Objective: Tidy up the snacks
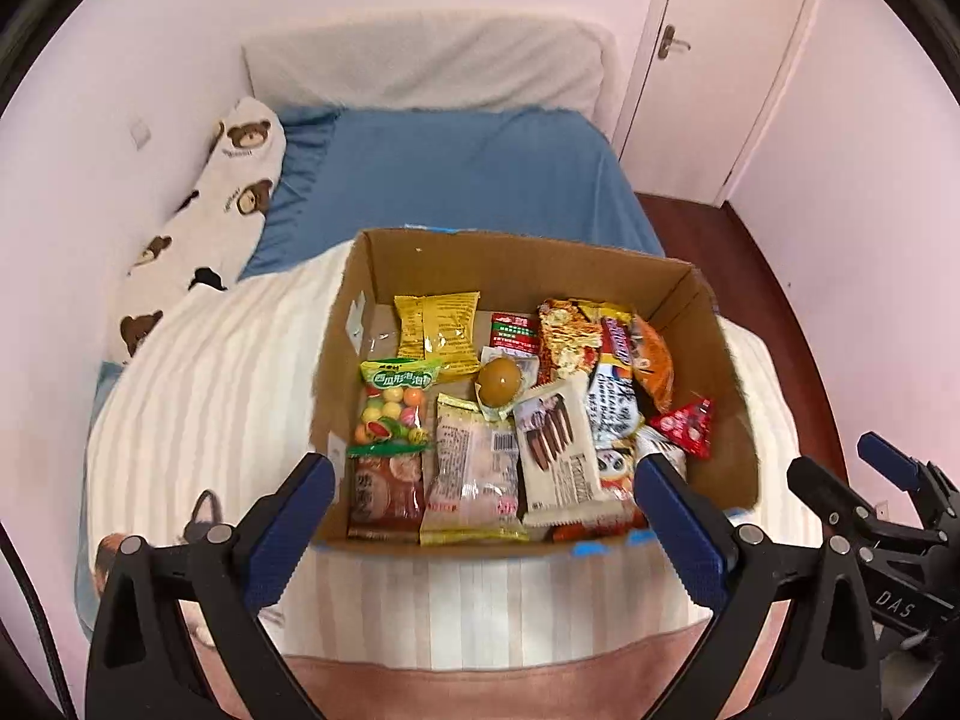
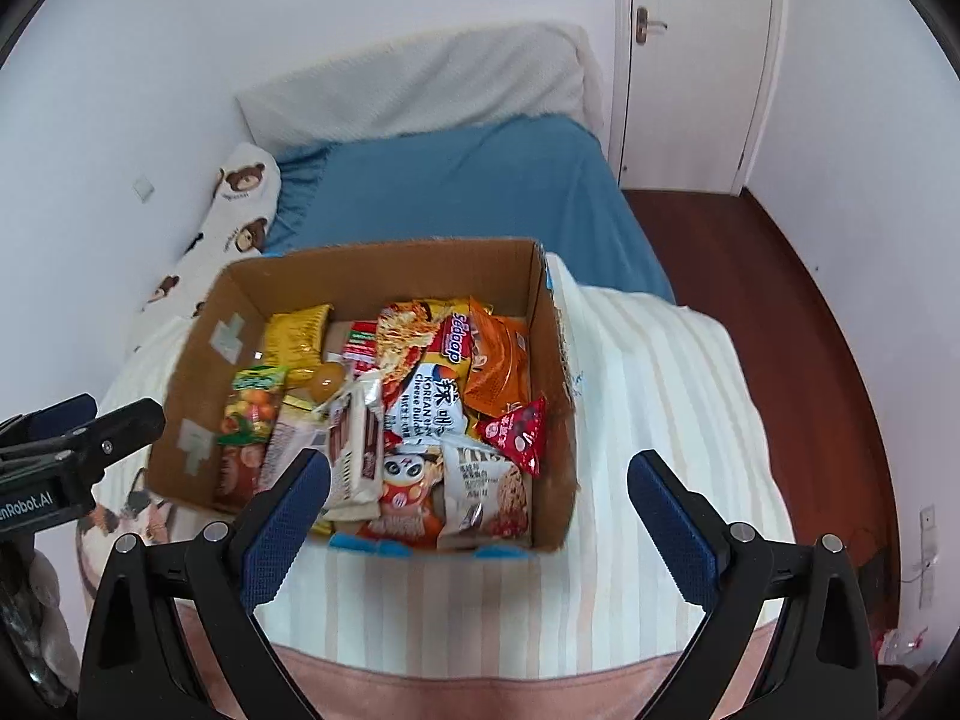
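Two fisheye wrist views, both looking forward and downward along open blue-padded fingers at the frame bottom. Left wrist view: aimed at a cardboard box (image 1: 384, 264) of snacks, centred in frame and fairly near, with the right gripper (image 1: 840, 480) visible at the lower right edge. Right wrist view: same box (image 2: 360, 267) shifted left of centre, at similar nearness, left gripper (image 2: 90, 420) at the left edge. Shared by both: box, striped blanket (image 1: 210, 390), blue bedsheet (image 2: 480, 180), door (image 1: 720, 30) at upper right.
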